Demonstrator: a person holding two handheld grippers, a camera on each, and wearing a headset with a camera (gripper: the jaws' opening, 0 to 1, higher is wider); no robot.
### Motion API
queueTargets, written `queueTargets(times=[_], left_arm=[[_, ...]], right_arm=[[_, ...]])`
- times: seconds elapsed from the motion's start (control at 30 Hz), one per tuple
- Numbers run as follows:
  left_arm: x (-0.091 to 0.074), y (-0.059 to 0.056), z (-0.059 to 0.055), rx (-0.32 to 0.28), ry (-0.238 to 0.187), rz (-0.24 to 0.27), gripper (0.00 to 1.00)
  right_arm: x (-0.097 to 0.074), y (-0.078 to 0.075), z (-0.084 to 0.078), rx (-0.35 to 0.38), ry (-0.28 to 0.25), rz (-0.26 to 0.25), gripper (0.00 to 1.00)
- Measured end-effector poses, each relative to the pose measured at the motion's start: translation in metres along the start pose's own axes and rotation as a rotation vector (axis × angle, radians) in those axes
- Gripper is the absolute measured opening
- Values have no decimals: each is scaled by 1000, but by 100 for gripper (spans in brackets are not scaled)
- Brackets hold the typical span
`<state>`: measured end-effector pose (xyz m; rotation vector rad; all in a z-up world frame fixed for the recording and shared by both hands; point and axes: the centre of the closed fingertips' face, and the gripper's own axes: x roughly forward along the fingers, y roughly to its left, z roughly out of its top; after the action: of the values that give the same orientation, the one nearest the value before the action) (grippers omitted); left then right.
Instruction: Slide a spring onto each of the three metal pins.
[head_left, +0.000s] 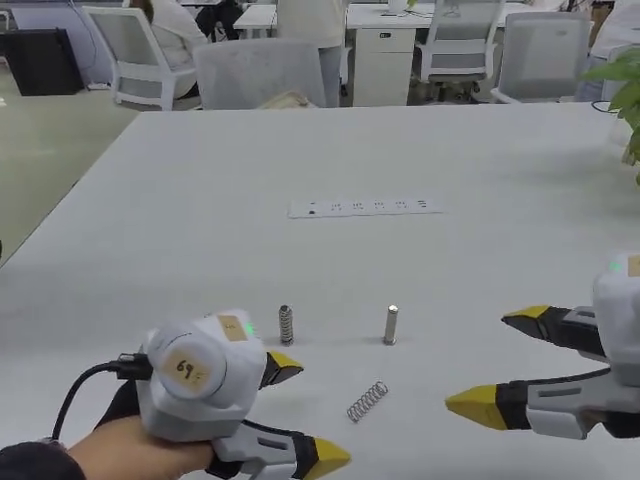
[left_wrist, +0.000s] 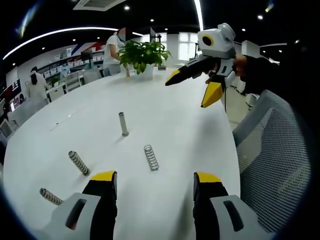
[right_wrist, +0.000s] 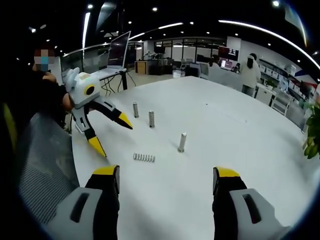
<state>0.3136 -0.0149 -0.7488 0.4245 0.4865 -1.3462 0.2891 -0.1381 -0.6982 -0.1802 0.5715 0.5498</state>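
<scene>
Both claws hang open over the white table (head_left: 450, 160) with nothing held. The left claw (head_left: 305, 410) sits low at the near edge, gripped by a hand (head_left: 135, 452), its yellow-tipped jaws spread wide. The right claw (head_left: 495, 362) comes in from the other side, jaws just as far apart, tips pointing toward the middle of the table.

Between the two lies the loose spring (head_left: 367, 401), flat on the table at a slant and touching neither claw. Just beyond it the bare pin (head_left: 391, 325) stands upright with no coil on it. Level with it, nearer the left claw, a spring-covered pin (head_left: 286, 324) stands just past that claw's upper jaw tip. From the left gripper view a second spring-covered pin (left_wrist: 50, 196) shows further along the same row, so two pins wear their springs and one doesn't.

In the right gripper view the loose spring lies ahead of the jaws, short of the bare pin, and the left claw's tips hover near it without touching.

A flush socket strip (head_left: 365, 207) sits in the table further back, a potted plant (left_wrist: 142, 52) stands near the far end, and office chairs (head_left: 258, 72) line the far side
</scene>
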Motion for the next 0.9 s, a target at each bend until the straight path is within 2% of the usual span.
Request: queueTargets(times=[0.3,0.67,0.9], left_arm=[[10,3,0,-10,7,16,50],[26,2,4,-6,12,32,41],[37,7,1,-12,25,52,33]], right_arm=[[-4,3,-8,40,-18,-11,82],[-10,3,-5,72,-60,-30,93],[-11,2,-8,72,-48,-29,93]])
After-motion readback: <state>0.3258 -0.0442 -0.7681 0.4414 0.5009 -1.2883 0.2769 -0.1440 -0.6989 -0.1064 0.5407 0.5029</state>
